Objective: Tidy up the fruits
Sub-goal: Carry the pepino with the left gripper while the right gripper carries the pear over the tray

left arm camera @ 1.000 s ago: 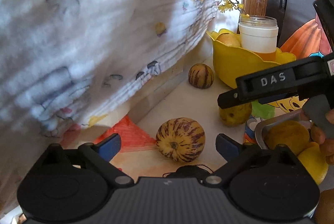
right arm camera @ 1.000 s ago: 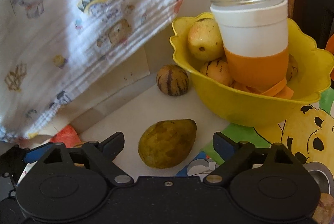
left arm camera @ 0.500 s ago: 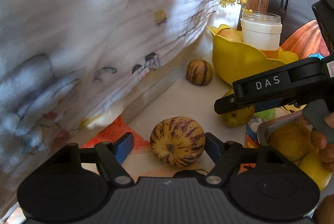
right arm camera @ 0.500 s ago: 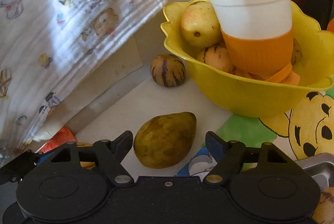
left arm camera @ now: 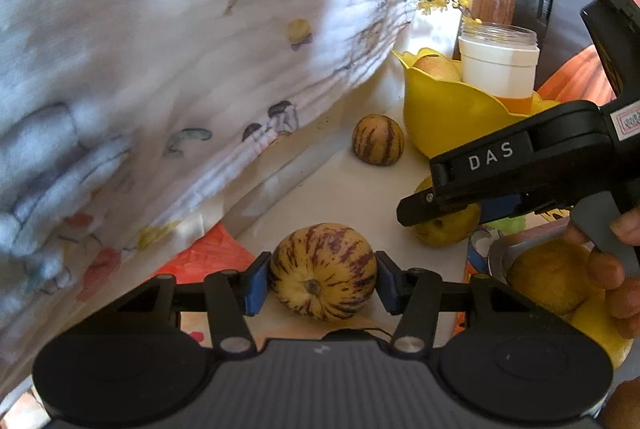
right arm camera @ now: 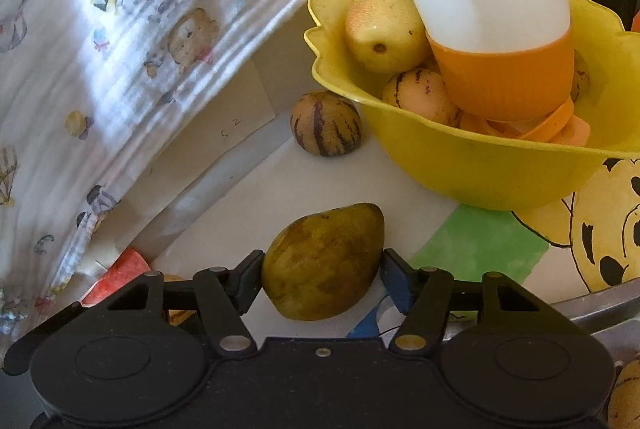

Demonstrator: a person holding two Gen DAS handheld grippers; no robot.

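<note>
sunlit table (right arm camera: 340,181) under a printed cloth (left arm camera: 200,49): the left tongs (left arm camera: 322,275) have just been closing and now pinch a striped melon (left arm camera: 322,271); the right tongs (right arm camera: 322,275), also closing in, clasp a greenish mango (right arm camera: 322,263), long axis tilted up-right. a second ago both were spread wide. yellow bowl (right arm camera: 480,173) sits ahead, nearer the right.

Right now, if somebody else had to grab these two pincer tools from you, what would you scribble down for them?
Left gripper: jaws have just been closing, pads at both sides of the striped melon on the table.
Right gripper: also closing, left pad on the greenish mango, right pad about touching.
Done: yellow bowl already holds some fruit, plus a white-orange jar.
Left: lift both fruits; another striped fruit still sits beside the bowl.
</note>
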